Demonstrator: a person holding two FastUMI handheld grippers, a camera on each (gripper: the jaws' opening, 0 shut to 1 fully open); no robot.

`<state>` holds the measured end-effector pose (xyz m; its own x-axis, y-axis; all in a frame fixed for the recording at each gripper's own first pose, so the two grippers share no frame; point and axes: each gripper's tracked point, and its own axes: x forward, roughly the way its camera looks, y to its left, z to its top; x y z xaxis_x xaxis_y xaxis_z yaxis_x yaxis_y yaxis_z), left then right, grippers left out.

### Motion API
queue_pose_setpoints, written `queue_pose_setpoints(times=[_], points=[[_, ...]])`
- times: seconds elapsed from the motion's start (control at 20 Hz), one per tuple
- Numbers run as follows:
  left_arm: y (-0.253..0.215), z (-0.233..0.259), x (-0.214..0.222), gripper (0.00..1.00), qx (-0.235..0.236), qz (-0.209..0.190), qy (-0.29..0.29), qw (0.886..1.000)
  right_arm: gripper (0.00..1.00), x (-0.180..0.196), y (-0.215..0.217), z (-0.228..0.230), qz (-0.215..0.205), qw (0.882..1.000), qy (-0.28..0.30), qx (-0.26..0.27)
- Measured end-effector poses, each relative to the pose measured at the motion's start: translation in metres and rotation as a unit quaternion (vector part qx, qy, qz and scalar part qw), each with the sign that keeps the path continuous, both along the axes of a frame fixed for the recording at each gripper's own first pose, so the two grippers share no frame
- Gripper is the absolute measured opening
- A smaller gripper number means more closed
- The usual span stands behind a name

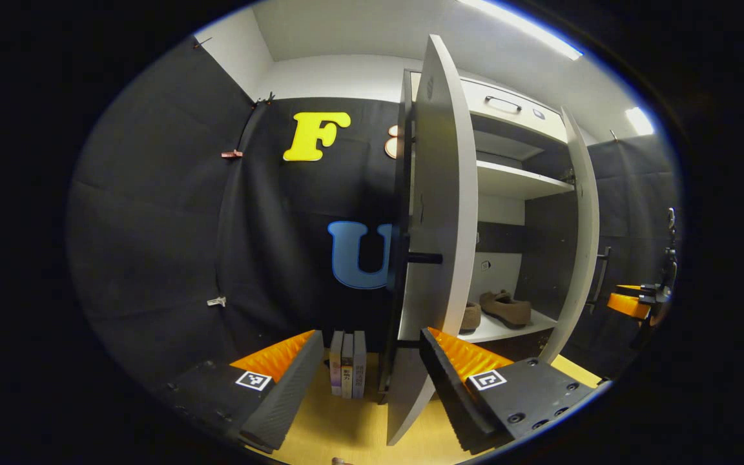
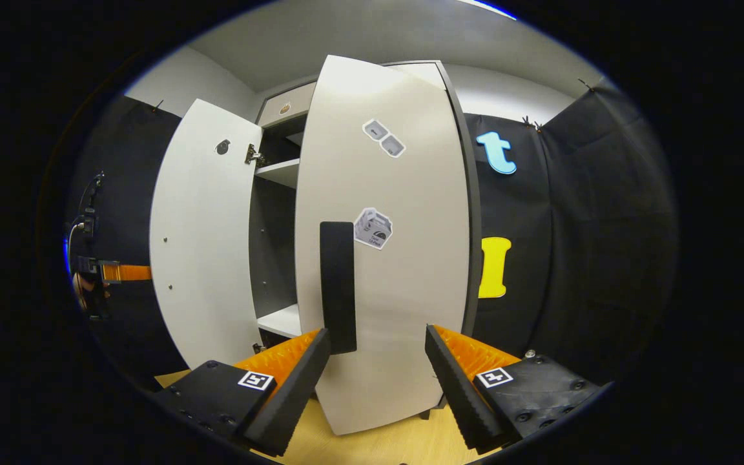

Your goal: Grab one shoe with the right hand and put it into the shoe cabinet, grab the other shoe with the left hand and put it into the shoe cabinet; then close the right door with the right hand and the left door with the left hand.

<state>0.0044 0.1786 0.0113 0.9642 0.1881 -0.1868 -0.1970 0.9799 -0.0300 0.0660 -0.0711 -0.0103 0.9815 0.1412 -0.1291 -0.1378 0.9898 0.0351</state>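
Both level, facing the shoe cabinet (image 1: 514, 187): left hand-held gripper (image 1: 372, 361) and right hand-held gripper (image 2: 377, 358) gape wide, holding nothing.

The left gripper (image 1: 369, 381) has two long wedge-shaped fingers (image 1: 285, 394) with finely ribbed inner faces. Each finger is backed by a ridged plastic rib and bolted to a flat dark base plate. Both plates carry a small square black-and-white marker tag, and the plate beside the other finger shows several round screw heads along its edge.

The right gripper (image 2: 377, 381) is built the same way: ribbed wedge fingers (image 2: 456, 394), flat plates, a square marker on each, and screws near the outer corners. Seen far off in the left gripper view, it shows a dark body with what may be a cable rising above it.
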Motion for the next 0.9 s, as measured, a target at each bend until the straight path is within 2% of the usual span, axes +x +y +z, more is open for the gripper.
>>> queue_pose_setpoints(times=[0.55, 0.9], points=[[-0.020, -0.004, 0.007, 0.95, 0.016, 0.007, 0.008, 1.000, 0.98, 0.010, 0.010, -0.021, 0.021, 1.000, 0.019, -0.003], [-0.068, -0.010, 0.020, 0.94, -0.026, -0.036, -0.002, 0.999, 0.98, 0.021, 0.007, -0.019, 0.037, 0.999, 0.011, 0.000]])
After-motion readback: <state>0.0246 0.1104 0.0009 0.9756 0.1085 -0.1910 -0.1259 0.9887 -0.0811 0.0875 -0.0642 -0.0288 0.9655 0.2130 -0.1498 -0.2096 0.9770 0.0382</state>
